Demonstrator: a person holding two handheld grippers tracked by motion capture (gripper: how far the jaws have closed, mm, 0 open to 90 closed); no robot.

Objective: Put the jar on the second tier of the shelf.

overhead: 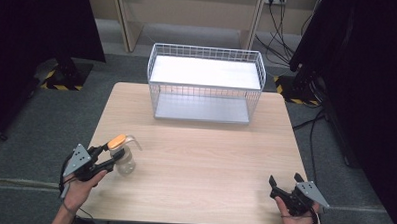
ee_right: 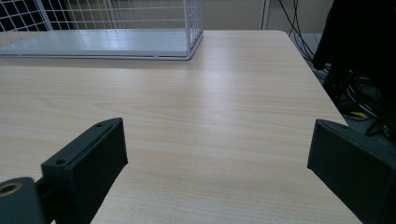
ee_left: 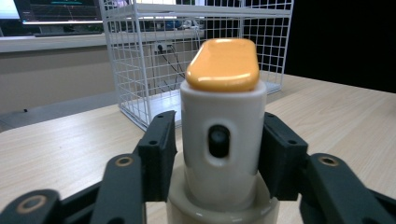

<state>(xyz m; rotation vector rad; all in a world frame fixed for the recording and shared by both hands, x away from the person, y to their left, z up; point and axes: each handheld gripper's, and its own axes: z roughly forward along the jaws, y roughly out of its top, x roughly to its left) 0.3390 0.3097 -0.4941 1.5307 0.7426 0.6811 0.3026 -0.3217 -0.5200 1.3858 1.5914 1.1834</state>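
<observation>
Right at the near edge of the wooden table [overhead: 200, 157], the right gripper [overhead: 285, 187] sits in the person's hand at the near right corner, well apart from the wire basket [overhead: 205, 82]. Its jaws stand wide apart, and in the right gripper view there is nothing between them but bare tabletop.

Over on the near left side, nearer than the basket and off to its left, the left gripper [overhead: 116, 151] has the bottle [overhead: 124, 157]. Both black pads press against the white neck collar, one on each side, clamped tight. No earlier look to compare, so just the grip as it stands.

And what a look at the bottle from the left gripper view: a rounded orange cap [ee_left: 223, 63] on top, glossy, sitting on a white cylindrical collar with a small dark oval recess in its front. Below that the body flares wider. From the high view the lower body is clear and see-through, with a thin curved spout or handle arching off toward the right. It stands roughly upright; whether its base touches the table I cannot tell.

Farthest off, the white wire basket stands at the table's far edge, open at the front, with a pale shelf on top and a pale floor.
</observation>
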